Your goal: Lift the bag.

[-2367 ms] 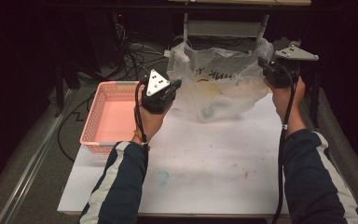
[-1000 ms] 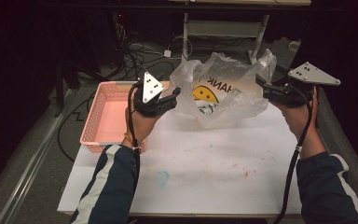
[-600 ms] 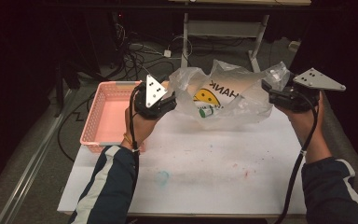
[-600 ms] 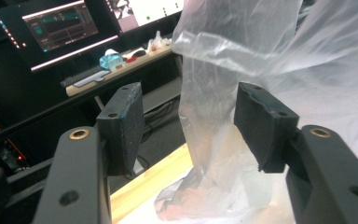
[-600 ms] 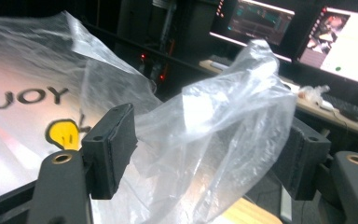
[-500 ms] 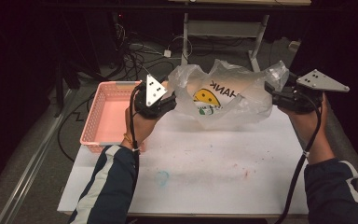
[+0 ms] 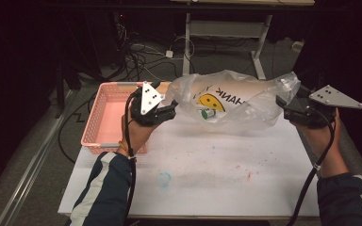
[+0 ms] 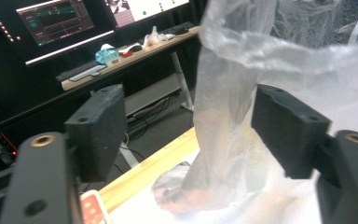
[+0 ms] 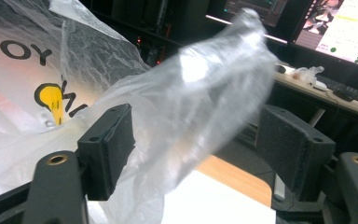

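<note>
Since the earlier frames the plastic bag (image 7: 235, 106) has sunk from hanging upright to lying stretched sideways on the table (image 7: 207, 174), and the right gripper (image 7: 283, 104) has dropped lower. Left gripper (image 7: 172, 109) jaws have just been opening; its own view shows them wide apart, a bag handle (image 8: 223, 107) loose between the pads. From above, a small green-capped container (image 7: 208, 113) shows inside the bag. Right gripper jaws also stand apart, with film (image 9: 186, 116) draped between them, unpinched.
</note>
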The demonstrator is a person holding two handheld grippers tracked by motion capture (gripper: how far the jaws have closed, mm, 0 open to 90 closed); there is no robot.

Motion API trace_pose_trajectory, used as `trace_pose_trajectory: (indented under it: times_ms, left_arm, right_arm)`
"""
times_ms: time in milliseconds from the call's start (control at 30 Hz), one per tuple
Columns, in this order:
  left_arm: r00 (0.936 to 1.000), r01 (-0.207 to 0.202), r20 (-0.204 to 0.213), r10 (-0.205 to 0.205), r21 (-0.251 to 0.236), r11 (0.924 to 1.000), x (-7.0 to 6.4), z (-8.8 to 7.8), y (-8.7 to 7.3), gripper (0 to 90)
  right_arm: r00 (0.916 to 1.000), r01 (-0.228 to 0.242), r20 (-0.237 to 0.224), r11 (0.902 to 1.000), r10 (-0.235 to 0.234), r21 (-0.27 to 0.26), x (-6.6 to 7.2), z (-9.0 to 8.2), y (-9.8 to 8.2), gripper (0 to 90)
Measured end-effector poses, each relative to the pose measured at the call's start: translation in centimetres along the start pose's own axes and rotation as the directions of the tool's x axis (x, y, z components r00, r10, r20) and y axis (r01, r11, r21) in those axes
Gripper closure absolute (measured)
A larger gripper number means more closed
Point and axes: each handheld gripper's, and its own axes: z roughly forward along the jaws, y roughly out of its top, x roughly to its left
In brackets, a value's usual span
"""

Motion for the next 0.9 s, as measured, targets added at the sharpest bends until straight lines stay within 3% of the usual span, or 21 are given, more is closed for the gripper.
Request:
trace_pose_trajectory:
  times_ms: [467, 567, 767, 900]
  left_arm:
    - [0.9929, -0.113, 0.042, 0.111, 0.053, 0.9921, -1.7, -4.7, -1.9, 20.1]
    - [0.9926, -0.115, 0.046, 0.113, 0.053, 0.992, -2.0, -5.8, -2.3, 20.1]
    - [0.9892, -0.142, 0.048, 0.139, 0.072, 0.9873, -2.6, -7.6, -3.6, 20.1]
    - [0.9869, -0.156, 0.06, 0.15, 0.107, 0.982, -2.9, -8.2, -5.4, 20.0]
  right_arm:
    - [0.9974, 0.035, -0.063, 0.9994, -0.035, 0.002, 1.9, -3.8, -2.1, 22.9]
    - [0.9961, 0.061, -0.062, 0.9981, -0.062, -0.011, 2.4, -5.3, -2.1, 22.5]
    - [0.9959, 0.063, -0.06, 0.9949, -0.067, -0.079, 2.9, -8.6, -1.6, 22.2]
    - [0.9941, 0.07, -0.077, 0.995, -0.076, -0.071, 3.7, -9.0, -2.6, 21.3]
